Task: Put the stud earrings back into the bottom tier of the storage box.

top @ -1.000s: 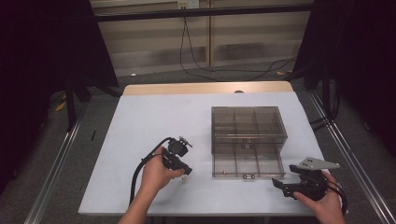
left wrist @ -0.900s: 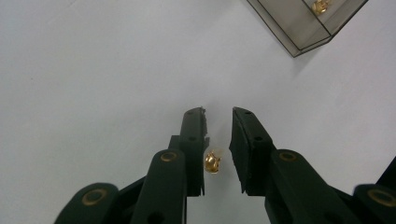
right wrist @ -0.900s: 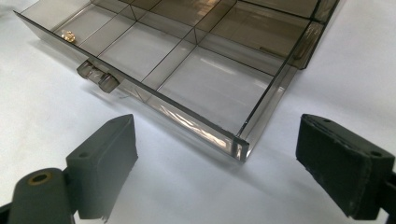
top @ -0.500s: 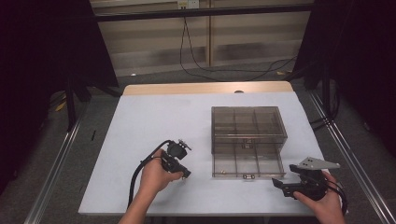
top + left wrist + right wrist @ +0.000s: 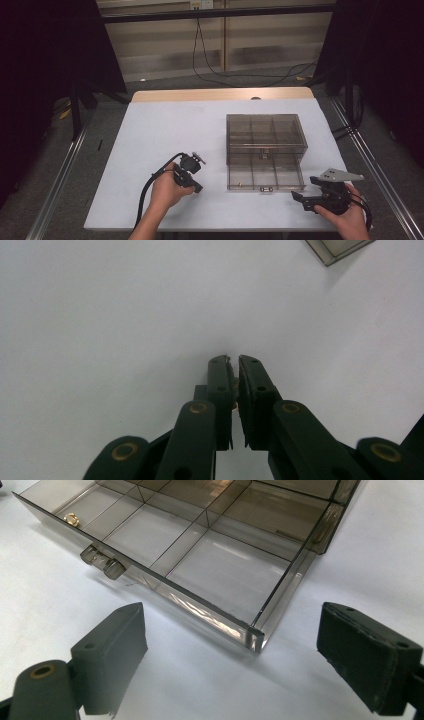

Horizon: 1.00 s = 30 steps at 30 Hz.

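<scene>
Sitting on the right half of the white table (image 5: 165,130) is a smoky, see-through compartment box (image 5: 265,131) with its drawer (image 5: 265,174) pulled out toward the person. Thin dividers split the drawer into a grid of shallow cells. In the high view a tiny speck shows in the drawer's front-left cell; the right gripper view resolves it as a small gold-coloured ring-like piece (image 5: 71,518), lying in the end cell just behind the front wall, which also carries a small clear pull tab (image 5: 102,563) at its middle. The other cells seen in that view look bare.

The right gripper (image 5: 299,199) lies low near the table's near edge, just off the drawer's front-right corner, held in the person's right hand (image 5: 345,215). Its jaws stand wide apart, framing that corner of the drawer without touching it.

The left gripper (image 5: 197,187) is held in the left hand (image 5: 165,190) on the open stretch of table left of the drawer, well apart from it, cable (image 5: 147,190) trailing back toward the person. In the left gripper view its jaws are nearly closed, a thin slit between the pads, with something tiny, too small to identify, at the tips; a corner of the box (image 5: 340,247) shows at top right.

The left and far parts of the table are open; a wooden strip (image 5: 220,94) runs along the far edge.
</scene>
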### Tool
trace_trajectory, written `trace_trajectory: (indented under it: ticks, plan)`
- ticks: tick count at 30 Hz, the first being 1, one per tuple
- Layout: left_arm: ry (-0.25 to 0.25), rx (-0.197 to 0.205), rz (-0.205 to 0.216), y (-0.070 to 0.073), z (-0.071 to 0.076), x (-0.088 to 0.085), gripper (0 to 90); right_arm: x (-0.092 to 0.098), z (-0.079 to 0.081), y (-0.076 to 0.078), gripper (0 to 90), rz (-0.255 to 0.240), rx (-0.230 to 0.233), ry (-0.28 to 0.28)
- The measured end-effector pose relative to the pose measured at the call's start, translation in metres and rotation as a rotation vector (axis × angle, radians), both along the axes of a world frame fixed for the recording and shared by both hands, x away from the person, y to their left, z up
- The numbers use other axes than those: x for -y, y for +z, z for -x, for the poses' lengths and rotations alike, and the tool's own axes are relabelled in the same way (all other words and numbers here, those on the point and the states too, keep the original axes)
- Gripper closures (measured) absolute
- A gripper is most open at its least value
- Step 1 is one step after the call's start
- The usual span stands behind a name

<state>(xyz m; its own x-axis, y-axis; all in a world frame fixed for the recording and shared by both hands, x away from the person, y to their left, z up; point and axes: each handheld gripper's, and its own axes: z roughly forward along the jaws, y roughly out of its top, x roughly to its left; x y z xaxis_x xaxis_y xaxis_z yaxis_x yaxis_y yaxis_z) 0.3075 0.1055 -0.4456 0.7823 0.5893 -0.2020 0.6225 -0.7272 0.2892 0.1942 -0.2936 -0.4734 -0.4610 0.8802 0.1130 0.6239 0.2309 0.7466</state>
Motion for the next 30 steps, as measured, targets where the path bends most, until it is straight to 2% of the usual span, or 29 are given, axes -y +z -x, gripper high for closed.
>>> trace_trajectory:
  ticks: [3, 10, 17, 30]
  plan:
    - [0.006, 0.0, -0.006, 0.001, -0.001, 0.0, 85.3, 0.0, 0.0, 0.0, 12.1, 0.002, 0.0, 0.0]
    - [0.025, 0.004, 0.023, 0.01, -0.005, -0.001, 87.3, 0.0, 0.0, 0.0, 12.1, 0.003, 0.001, 0.001]
    - [0.038, 0.002, 0.031, 0.014, -0.01, 0.0, 87.6, -0.001, 0.0, 0.0, 12.0, 0.003, 0.0, 0.004]
    - [0.032, 0.02, 0.048, 0.029, -0.018, 0.015, 87.6, 0.0, 0.0, 0.0, 12.0, 0.0, -0.004, 0.005]
